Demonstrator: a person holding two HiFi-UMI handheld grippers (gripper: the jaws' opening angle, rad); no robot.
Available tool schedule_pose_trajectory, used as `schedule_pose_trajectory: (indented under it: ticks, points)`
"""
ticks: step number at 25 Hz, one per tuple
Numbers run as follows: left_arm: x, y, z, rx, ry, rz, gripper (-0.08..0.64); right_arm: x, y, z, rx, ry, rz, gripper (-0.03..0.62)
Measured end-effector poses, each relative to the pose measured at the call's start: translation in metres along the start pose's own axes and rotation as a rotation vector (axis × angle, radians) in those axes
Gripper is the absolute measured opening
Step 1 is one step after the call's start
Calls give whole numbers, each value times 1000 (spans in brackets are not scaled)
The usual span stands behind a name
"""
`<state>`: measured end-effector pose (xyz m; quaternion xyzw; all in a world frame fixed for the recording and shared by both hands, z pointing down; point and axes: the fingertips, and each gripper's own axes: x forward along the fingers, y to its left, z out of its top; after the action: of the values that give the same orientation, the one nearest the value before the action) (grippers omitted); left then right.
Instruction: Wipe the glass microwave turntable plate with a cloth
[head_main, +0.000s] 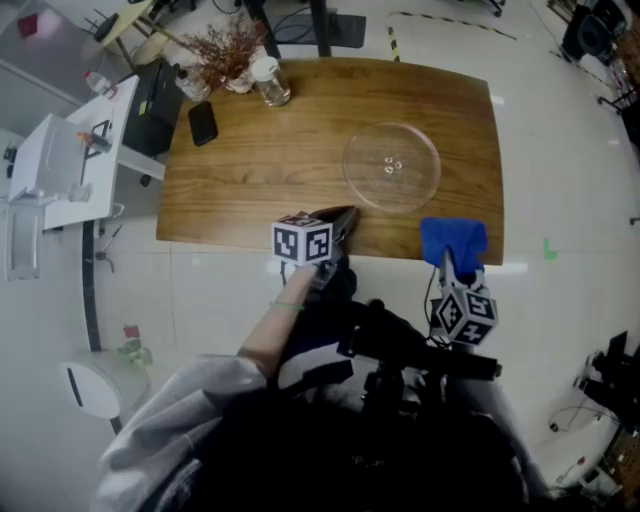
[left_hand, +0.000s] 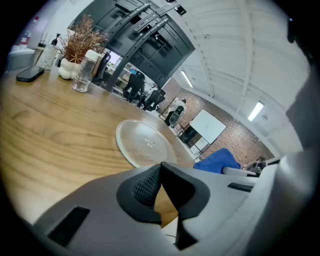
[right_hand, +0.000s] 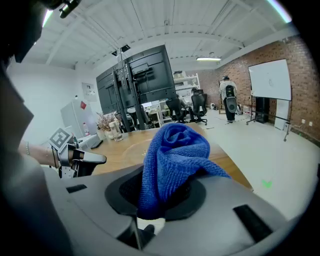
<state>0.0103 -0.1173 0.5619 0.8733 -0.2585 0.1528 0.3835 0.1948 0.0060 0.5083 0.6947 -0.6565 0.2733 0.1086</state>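
Note:
The clear glass turntable plate (head_main: 390, 168) lies flat on the right half of the wooden table (head_main: 250, 160). My left gripper (head_main: 347, 216) is shut with nothing in it, and its tip hovers over the table's near edge, just left of the plate (left_hand: 145, 142). In the left gripper view the dark pads (left_hand: 145, 186) meet at the tip. My right gripper (head_main: 450, 262) is shut on a bunched blue cloth (head_main: 452, 240), held at the table's near edge below the plate. In the right gripper view the cloth (right_hand: 172, 160) fills the jaws and hides the pads.
At the table's far left stand a glass jar with a white lid (head_main: 270, 82), a vase of dried plants (head_main: 222, 52) and a black phone (head_main: 203, 123). A white side unit (head_main: 75, 160) sits left of the table. Pale tiled floor surrounds it.

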Motion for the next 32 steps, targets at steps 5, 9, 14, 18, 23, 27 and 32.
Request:
schedule_pose_trajectory:
  ticks: [5,9,14,18,23,27,32]
  points:
    - [5,-63,-52,-12,13,-29,-6,-35,-28,-18,19,6,39,80]
    - [13,-109,-91,34,62,-60,-6,-58,-43,-28,-2,10,75,80]
    - [1,-126,-106,23,7,-31,-6,-71,-48,-38,-11,8,134,80]
    - [-15,-130,-115,42,-18,-10,-6,-73,-45,-49,-2,5,165,80]
    - [-21,-142,-111,85,-38,-27,-6,-81,-43,-50,1,-14,171,80]
    - [-18,-161,-104,146,-28,-57,-6,-87,-42,-52,3,-20,173,80]
    - [-22,-177,-97,187,-49,-93,-6,-93,-30,-56,-13,-18,199,80]
